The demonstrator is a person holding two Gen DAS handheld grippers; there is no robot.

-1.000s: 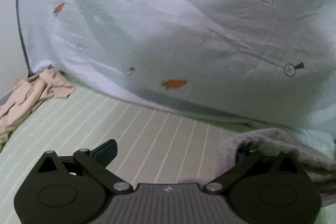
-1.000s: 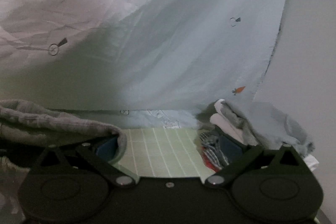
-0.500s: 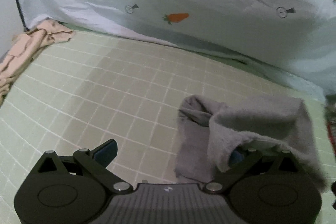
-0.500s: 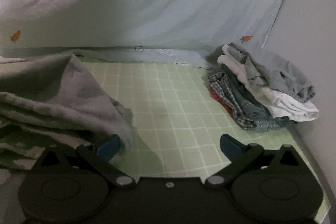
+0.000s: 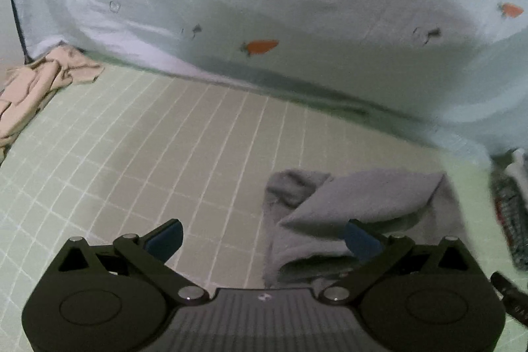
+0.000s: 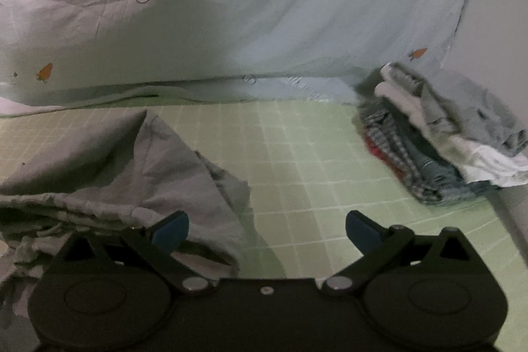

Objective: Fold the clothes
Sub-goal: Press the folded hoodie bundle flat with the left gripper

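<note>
Fingers (image 5: pixel 165 238) of the left gripper (image 5: pixel 262 236) are standing spread with nothing between them, and those of the right gripper (image 6: pixel 267 228) are spread just as wide, so neither is gripping cloth. Between the two tools the grey garment (image 5: pixel 363 207) is lying bunched and partly doubled over on the green checked mat (image 5: pixel 148 147), within reach of both, probably so each can take a side. Farther right, a stack of folded clothes (image 6: pixel 442 134) is sitting against the wall, likely the place for finished pieces. At the far left, a beige garment (image 5: pixel 43 78) is lying crumpled beside the carrot-print sheet (image 5: pixel 297 5).
</note>
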